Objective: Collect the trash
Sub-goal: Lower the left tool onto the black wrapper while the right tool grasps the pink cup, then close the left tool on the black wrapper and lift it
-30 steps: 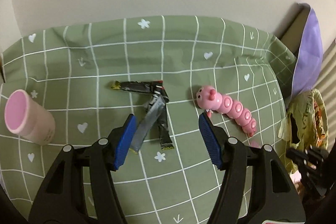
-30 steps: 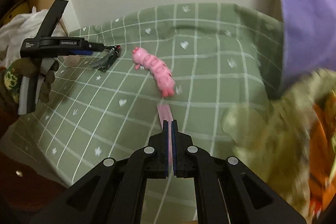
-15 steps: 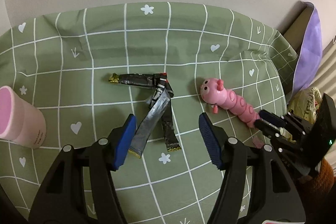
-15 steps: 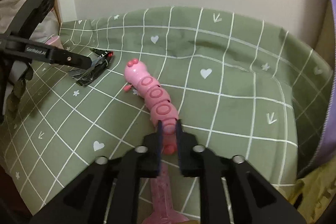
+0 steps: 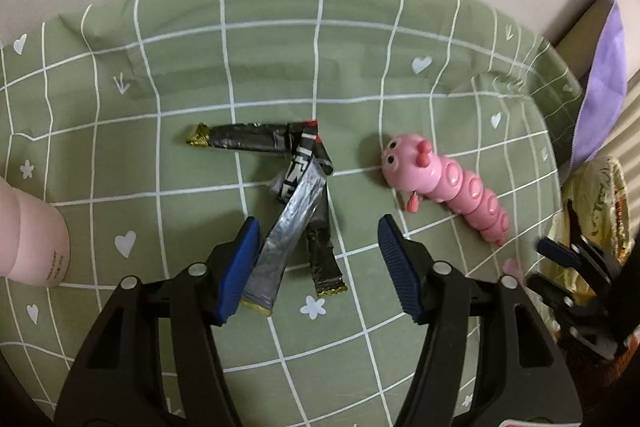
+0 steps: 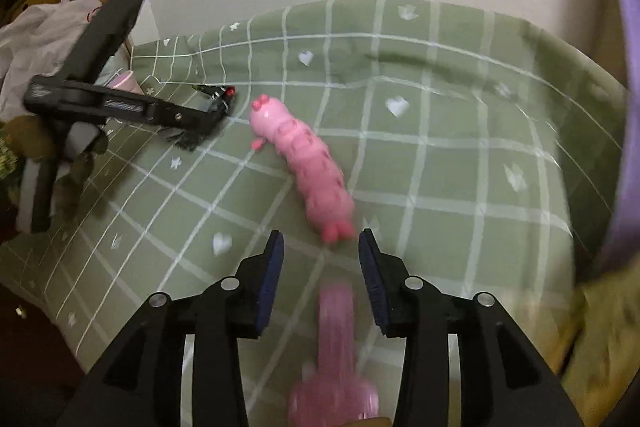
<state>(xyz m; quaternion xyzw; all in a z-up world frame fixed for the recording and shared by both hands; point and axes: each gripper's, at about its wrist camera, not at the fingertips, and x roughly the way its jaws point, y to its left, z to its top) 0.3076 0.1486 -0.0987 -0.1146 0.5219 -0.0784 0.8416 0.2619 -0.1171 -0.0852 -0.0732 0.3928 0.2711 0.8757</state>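
L gripper (image 5: 316, 267) fingers spread, released, over dark wrappers (image 5: 296, 187) mid tabletop (image 5: 360, 75), nothing held. R gripper (image 6: 320, 275) fingers also released; blurred pink strip (image 6: 336, 323) between them, near pink caterpillar toy (image 6: 304, 163).

Your left wrist view is evenly lit and sharp, soft indoor light with faint shadows beside the pink caterpillar toy (image 5: 448, 189); grid lines on the green cloth (image 5: 360, 67) bow at the edges (fisheye); your right wrist view is dimmer and motion-blurred, the pink strip (image 6: 336, 323) smeared; corners go black.
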